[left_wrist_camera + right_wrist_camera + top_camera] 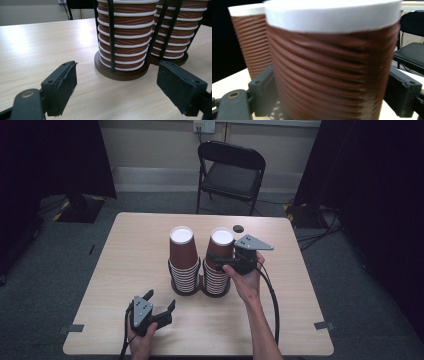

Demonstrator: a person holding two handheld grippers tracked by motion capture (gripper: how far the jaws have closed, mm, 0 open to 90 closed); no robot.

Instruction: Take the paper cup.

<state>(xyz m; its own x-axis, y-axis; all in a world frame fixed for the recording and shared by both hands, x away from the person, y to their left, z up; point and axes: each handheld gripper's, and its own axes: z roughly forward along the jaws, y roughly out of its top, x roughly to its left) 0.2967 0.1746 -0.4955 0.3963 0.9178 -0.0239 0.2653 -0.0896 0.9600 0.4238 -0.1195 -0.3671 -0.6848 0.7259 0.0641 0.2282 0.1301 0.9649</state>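
Right claw (221, 261) clamps the top cup (332, 65), ridges showing close-up; left claw (160, 303) gapes empty.

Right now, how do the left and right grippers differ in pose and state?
The left gripper hovers low near the table's front edge, jaws open on nothing; the right gripper is raised, jaws around the right stack's top cup. Both are hand-held and have grey top plates.

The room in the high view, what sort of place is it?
Probably a recording or lab space: a bare wooden table on grey carpet, dark curtains at both sides, and one black folding chair by the wall.
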